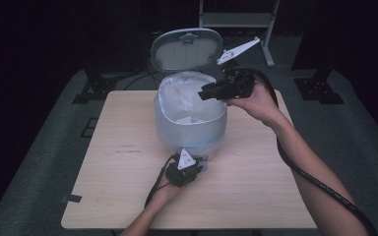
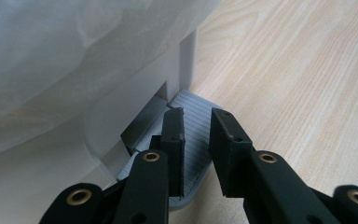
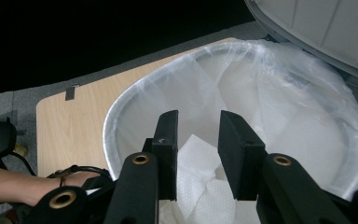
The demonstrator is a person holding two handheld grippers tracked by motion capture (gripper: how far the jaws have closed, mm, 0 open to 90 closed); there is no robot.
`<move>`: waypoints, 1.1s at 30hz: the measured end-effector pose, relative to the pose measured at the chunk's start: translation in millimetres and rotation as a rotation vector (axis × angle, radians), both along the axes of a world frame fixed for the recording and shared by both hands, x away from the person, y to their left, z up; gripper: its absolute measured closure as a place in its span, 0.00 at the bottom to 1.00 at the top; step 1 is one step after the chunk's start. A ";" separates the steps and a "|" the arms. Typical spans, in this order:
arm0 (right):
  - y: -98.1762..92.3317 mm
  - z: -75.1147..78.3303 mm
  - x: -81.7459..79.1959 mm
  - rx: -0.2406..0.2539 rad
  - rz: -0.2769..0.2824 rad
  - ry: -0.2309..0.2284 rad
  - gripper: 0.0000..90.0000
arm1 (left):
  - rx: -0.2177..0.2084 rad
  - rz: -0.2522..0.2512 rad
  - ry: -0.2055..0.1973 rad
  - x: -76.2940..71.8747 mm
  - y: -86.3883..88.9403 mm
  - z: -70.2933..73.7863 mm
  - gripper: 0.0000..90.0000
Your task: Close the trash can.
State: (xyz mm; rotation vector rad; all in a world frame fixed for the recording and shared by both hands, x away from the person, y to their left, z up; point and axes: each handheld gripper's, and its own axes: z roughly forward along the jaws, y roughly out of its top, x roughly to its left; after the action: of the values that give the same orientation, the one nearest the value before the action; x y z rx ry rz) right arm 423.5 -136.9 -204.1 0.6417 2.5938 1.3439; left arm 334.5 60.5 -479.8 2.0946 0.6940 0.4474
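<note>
A pale grey pedal bin (image 1: 189,129) stands mid-table with its lid (image 1: 187,49) swung up behind it. A clear plastic liner (image 3: 279,93) covers its inside, and crumpled white tissue (image 3: 198,158) lies at the bottom. My right gripper (image 1: 204,92) hovers over the bin's right rim, angled down into the opening; in the right gripper view it (image 3: 198,126) is open, nothing between the pads, the tissue below. My left gripper (image 2: 196,123) rests its tips on the ribbed grey pedal (image 2: 198,135) at the bin's foot, jaws nearly together with nothing between them.
The light wooden table (image 1: 128,147) has bare room left, right and in front of the bin. A white three-cornered plate (image 1: 238,49) sticks up from the right gripper near the lid. Dark floor and metal stands surround the table.
</note>
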 end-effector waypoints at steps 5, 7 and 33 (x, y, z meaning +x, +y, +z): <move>-9.3 -0.6 -3.7 0.006 -0.007 0.000 0.74 | 0.000 0.000 -0.001 -0.2 -0.2 -0.1 0.83; -13.8 -0.6 -4.9 0.008 -0.013 -0.003 0.74 | 0.001 0.000 -0.004 -0.5 -0.6 -0.2 0.83; -83.2 -23.3 -21.4 0.073 -0.099 0.008 0.69 | -0.007 -0.003 0.004 -0.6 0.1 0.0 0.79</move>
State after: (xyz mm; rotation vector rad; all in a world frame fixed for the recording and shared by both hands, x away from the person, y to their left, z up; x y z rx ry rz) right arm 402.2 -220.1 -227.4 0.7774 2.4931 1.4129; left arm 333.9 60.6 -479.8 2.0906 0.6937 0.4384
